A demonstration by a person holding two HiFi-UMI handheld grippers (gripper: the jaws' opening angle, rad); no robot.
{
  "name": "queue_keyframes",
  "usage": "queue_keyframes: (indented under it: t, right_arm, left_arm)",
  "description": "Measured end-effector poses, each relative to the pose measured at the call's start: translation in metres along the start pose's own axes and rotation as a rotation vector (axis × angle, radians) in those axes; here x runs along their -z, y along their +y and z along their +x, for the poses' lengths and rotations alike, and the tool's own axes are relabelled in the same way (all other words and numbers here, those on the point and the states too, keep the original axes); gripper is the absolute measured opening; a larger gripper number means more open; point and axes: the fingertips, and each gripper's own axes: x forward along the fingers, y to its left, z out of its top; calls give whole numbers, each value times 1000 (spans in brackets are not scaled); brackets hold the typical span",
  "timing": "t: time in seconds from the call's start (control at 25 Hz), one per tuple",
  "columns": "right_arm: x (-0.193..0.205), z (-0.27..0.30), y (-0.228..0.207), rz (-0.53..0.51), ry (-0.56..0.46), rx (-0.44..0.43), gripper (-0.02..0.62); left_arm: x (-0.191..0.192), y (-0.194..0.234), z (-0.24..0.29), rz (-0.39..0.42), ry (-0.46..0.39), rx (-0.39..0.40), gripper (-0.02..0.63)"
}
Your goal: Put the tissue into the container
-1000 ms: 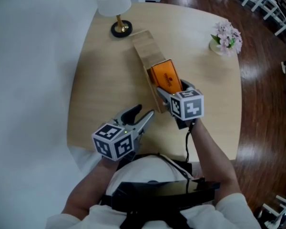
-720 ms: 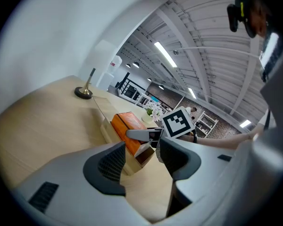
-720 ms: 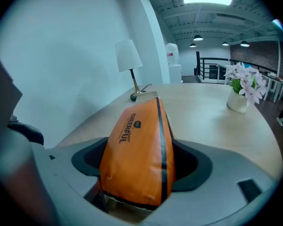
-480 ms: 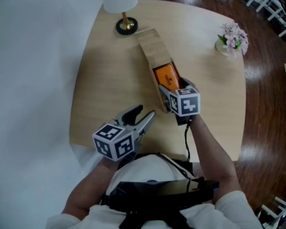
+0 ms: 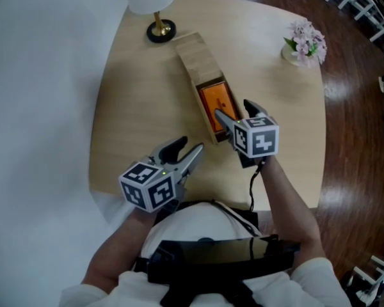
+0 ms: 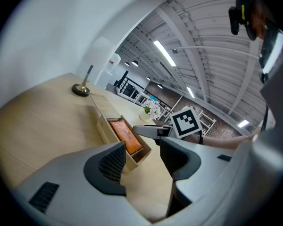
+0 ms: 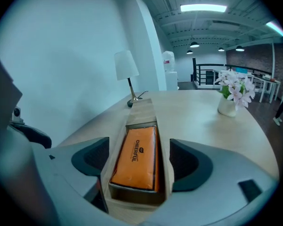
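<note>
Right gripper view alone shows "CHEERFUL" print on orange tissue pack (image 7: pixel 137 157), lying flat inside open end of wooden container (image 7: pixel 140 111). Right hand-held gripper (image 7: pixel 137 166) jaws apart, gripping nothing, container's near end seen between them. Head view: left hand-held gripper (image 5: pixel 189 147) jaws apart, empty, above tabletop (image 5: pixel 134 107).

- Pale round-cornered wooden surface (image 5: pixel 134 107): matt, with a fine grain.
- Long light wooden container (image 5: pixel 195 59): bare and matt.
- Orange tissue pack (image 7: pixel 136 157): smooth plastic wrap with a faint sheen.
- Dark brown wooden floor (image 5: pixel 352 107): glossy and reflective.
- Table lamp (image 5: pixel 159 29): shiny brass-coloured metal stem.
</note>
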Motion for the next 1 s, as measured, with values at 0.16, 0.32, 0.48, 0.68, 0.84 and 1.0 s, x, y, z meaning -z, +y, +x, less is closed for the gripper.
queue_keyframes:
  t: [0.16, 0.32, 0.48, 0.68, 0.84, 1.0]
  right_arm:
    - [0, -34, -14, 15, -41, 27, 413]
    - [0, -63, -25, 28, -71, 41, 413]
    - [6, -89, -32, 45, -83, 44, 413]
    - [13, -121, -43, 59, -98, 58, 413]
    - [17, -143, -52, 64, -114, 79, 413]
    - [22, -161, -62, 78, -130, 98, 413]
  left_arm:
    - [2, -11, 4, 10, -1, 16, 229]
    - [3, -24, 9, 24, -2, 34, 229]
    - [5, -38, 8, 33, -3, 46, 229]
    - [8, -56, 2, 42, 0, 69, 229]
    - [9, -66, -1, 45, 5, 94, 229]
    - [6, -76, 1, 48, -3, 106, 222]
